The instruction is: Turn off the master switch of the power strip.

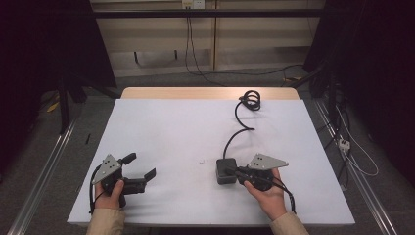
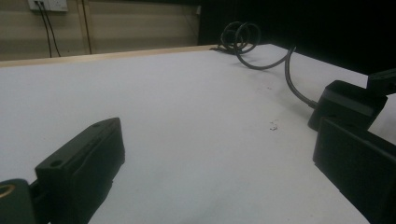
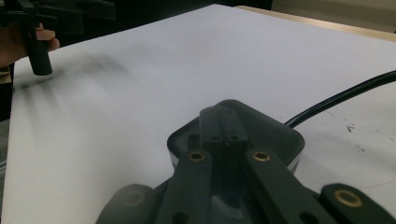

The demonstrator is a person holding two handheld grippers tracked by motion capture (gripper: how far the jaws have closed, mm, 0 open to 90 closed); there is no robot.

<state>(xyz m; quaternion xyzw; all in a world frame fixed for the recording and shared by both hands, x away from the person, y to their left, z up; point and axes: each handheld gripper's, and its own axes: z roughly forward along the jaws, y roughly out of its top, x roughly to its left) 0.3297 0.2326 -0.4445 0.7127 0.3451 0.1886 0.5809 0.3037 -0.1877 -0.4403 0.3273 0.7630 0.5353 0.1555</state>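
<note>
A white table [image 1: 161, 127] with a wooden far edge stands before a wall socket [image 1: 192, 4] and hanging cables [image 1: 188, 44].

Black power adapter [image 1: 225, 171] lies flat, its cord [image 1: 238, 128] coiled behind.

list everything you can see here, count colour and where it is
power adapter: 1, black, near right part of the table, under the tips of the right gripper
cable: 1, black, runs from the adapter toward the far edge and ends in a coil there
small speck: 1, whitish, on the table just left of the adapter
table: 1, white top with a wooden strip at the far edge
wall socket: 1, white, on the far wall, with dark leads hanging down
power strip: 1, white, on the floor right of the table
left gripper: 1, black with grey plate, near left of the table, jaws apart, nothing between them
right gripper: 1, black with grey plate, jaws together over the adapter
hands: 2, each holding a gripper, beige sleeves
</note>
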